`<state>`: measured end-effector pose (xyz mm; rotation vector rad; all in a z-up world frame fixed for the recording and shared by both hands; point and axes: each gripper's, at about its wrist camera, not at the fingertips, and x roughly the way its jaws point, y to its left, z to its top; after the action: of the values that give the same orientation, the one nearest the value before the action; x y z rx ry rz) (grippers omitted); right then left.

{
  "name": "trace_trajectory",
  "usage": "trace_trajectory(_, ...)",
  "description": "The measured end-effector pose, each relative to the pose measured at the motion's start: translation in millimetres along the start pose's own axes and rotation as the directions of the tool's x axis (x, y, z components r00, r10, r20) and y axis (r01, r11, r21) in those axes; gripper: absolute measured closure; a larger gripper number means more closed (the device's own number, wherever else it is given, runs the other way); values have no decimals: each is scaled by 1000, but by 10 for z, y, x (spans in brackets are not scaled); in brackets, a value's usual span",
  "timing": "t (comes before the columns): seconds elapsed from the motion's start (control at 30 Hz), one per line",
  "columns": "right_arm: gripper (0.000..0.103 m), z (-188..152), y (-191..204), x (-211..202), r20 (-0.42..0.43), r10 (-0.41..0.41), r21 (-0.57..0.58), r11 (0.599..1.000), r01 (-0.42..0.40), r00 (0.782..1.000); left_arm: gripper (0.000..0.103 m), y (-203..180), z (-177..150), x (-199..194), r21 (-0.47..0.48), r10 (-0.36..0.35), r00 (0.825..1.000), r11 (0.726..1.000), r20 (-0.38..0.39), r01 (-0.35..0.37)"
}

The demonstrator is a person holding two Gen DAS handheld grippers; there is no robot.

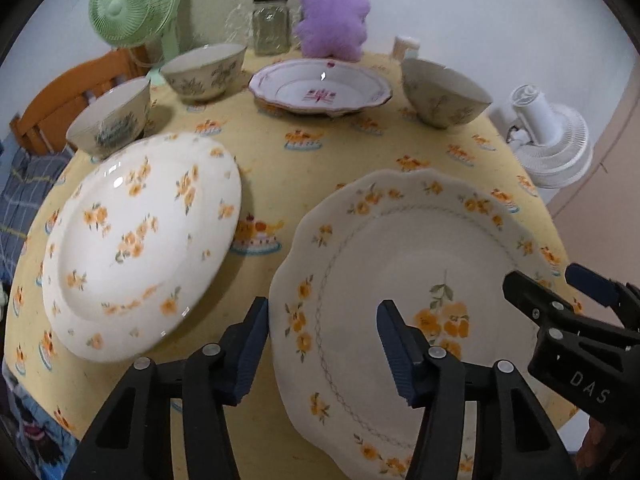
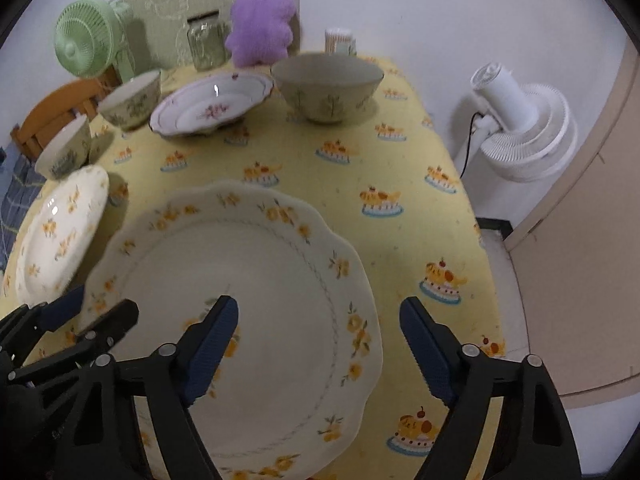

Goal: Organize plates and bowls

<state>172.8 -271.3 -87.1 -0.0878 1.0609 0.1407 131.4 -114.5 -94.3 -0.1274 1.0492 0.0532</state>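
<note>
A large scalloped plate with orange flowers (image 1: 400, 280) (image 2: 256, 288) lies on the yellow tablecloth near the front edge. My left gripper (image 1: 324, 344) is open, its fingers straddling the plate's left rim. My right gripper (image 2: 320, 344) is open, its fingers straddling the plate's right rim; it also shows in the left wrist view (image 1: 560, 284). A round white plate with orange flowers (image 1: 140, 240) (image 2: 60, 236) lies to the left. A pink-rimmed dish (image 1: 320, 88) (image 2: 212, 104) and three floral bowls (image 1: 204, 72) (image 1: 112, 120) (image 1: 444, 92) (image 2: 328, 84) stand at the back.
A green fan (image 1: 132, 4), a glass jar (image 1: 272, 24), a purple plush (image 1: 334, 16) and a small cup (image 2: 338, 40) stand along the back edge. An orange chair (image 1: 68, 96) is at the left. A white floor fan (image 2: 524, 128) stands right of the table (image 2: 400, 160).
</note>
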Motion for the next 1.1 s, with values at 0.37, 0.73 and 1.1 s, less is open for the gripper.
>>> trace_trajectory(0.37,44,2,-78,302,-105,37,-19,999,-40,994,50,-56,23,167,-28,63,996,998,-61,-65)
trace_trajectory(0.73,44,221,-55,416,-122,31,-23,999,-34,992,50,-126,268,285,32,118,990,993,-75,-116)
trace_trajectory(1.1,44,500,-55,552,-111,37,-28,999,-40,993,50,-139,415,374,34,138,987,990,-87,-135)
